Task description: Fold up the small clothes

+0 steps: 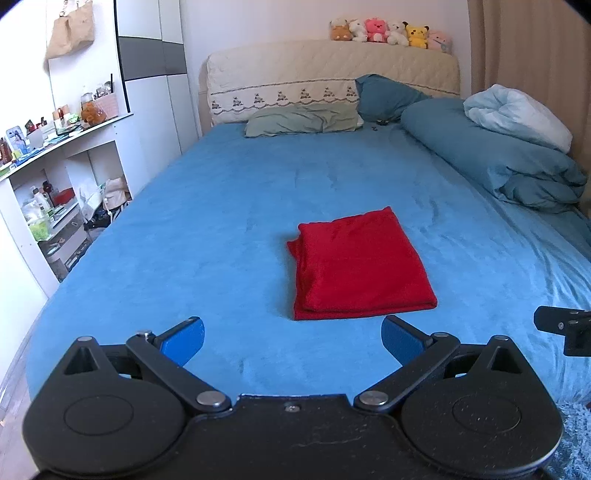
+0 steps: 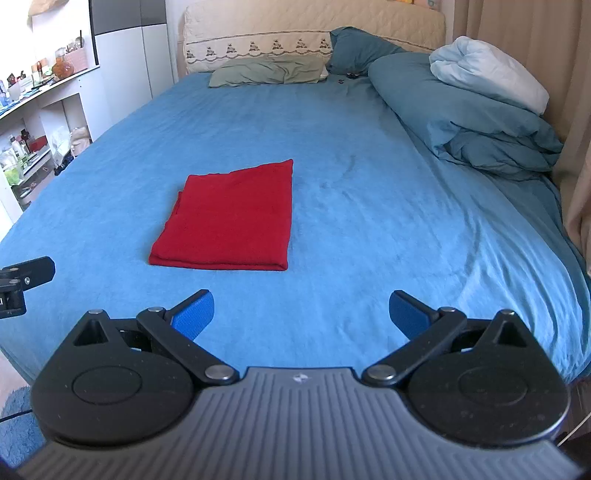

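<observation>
A red cloth (image 1: 360,264) lies folded into a flat rectangle on the blue bed sheet (image 1: 207,206). It also shows in the right wrist view (image 2: 231,218), left of centre. My left gripper (image 1: 293,338) is open and empty, held above the sheet just short of the cloth's near edge. My right gripper (image 2: 301,314) is open and empty, to the right of the cloth and nearer the bed's foot. Part of the right gripper shows at the right edge of the left wrist view (image 1: 565,328).
A rolled blue duvet (image 1: 495,158) with a pale blanket (image 1: 517,112) lies along the bed's right side. Pillows (image 1: 303,120) and a headboard (image 1: 332,74) with plush toys (image 1: 391,33) are at the far end. Cluttered white shelves (image 1: 62,177) stand left of the bed.
</observation>
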Action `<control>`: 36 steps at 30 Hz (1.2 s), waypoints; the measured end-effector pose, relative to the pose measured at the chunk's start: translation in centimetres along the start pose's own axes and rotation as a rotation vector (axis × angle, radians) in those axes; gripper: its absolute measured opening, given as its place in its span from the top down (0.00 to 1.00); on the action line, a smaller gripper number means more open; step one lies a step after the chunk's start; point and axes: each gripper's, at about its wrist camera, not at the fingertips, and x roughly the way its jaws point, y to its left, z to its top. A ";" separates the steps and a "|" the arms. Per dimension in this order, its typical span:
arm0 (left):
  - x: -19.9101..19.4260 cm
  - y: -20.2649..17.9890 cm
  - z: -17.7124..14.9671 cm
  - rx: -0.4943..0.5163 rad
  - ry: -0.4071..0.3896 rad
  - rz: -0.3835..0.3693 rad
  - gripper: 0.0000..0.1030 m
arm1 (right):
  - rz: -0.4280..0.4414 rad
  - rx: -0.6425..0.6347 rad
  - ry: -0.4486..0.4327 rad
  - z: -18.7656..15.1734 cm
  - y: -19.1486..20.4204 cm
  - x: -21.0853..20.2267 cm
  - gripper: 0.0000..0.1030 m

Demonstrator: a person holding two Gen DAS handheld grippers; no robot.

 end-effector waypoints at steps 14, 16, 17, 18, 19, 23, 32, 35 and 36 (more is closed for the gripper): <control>0.0 -0.3 -0.1 0.010 -0.003 0.003 0.00 | 0.001 0.001 0.001 0.0 -0.2 0.0 0.00; -0.1 -0.1 -0.1 0.009 -0.005 0.004 0.00 | 0.001 0.002 0.001 0.0 -0.3 0.0 0.00; -0.2 -0.1 -0.1 0.009 -0.005 0.005 0.00 | 0.002 0.004 0.002 -0.1 -0.3 0.0 0.00; -0.2 0.0 -0.1 0.009 -0.005 0.005 0.00 | 0.002 0.002 0.002 0.0 -0.4 0.0 0.00; -0.2 0.0 -0.1 0.010 -0.005 0.005 0.00 | 0.002 0.001 0.002 0.0 -0.4 0.0 0.00; -0.4 0.1 -0.2 0.011 -0.010 0.006 0.00 | -0.001 0.010 0.003 -0.2 -0.1 -0.1 0.00; -0.6 0.4 -0.3 0.012 -0.014 0.006 0.00 | -0.009 0.017 0.004 -0.5 0.8 -0.3 0.00; -0.7 0.6 -0.3 0.011 -0.016 0.003 0.00 | -0.011 0.015 0.003 -0.6 1.0 -0.4 0.00; -0.7 0.6 -0.3 0.012 -0.016 0.004 0.00 | -0.010 0.014 0.002 -0.6 1.0 -0.4 0.00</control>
